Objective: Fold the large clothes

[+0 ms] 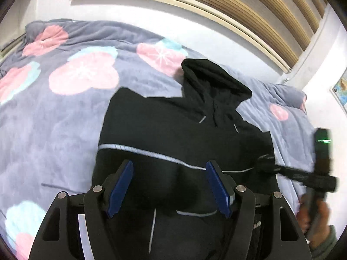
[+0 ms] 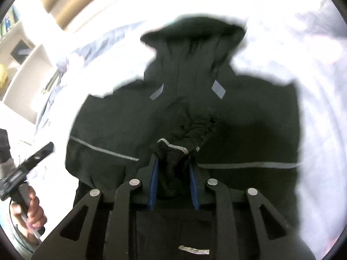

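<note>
Both grippers hang over a black hoodie [image 1: 173, 130] spread on a bed. From its own wrist view, the left gripper [image 1: 169, 186] stands wide, blue pads well apart, with nothing between them; only the hoodie's dark body and a pale reflective stripe [image 1: 151, 153] show below the gap. The right gripper [image 2: 173, 169] is drawn narrow, and its blue pads pinch a bunched fold of the black hoodie fabric, a short piece of reflective trim [image 2: 175, 146] puckered just above the fingertips.

The hoodie lies flat, hood [image 1: 214, 82] pointing away from the cameras, on a grey-blue blanket [image 1: 65, 119] printed with pink and pale teal flowers. Behind the bed runs a white wall topped by a slatted wooden panel [image 1: 249, 4].

In the left wrist view the right gripper appears at the right edge, blurred, with the person's right hand [image 1: 314, 214] on its handle. In the right wrist view the left hand [image 2: 32, 208] shows at the lower left, near white shelving [image 2: 23, 69].
</note>
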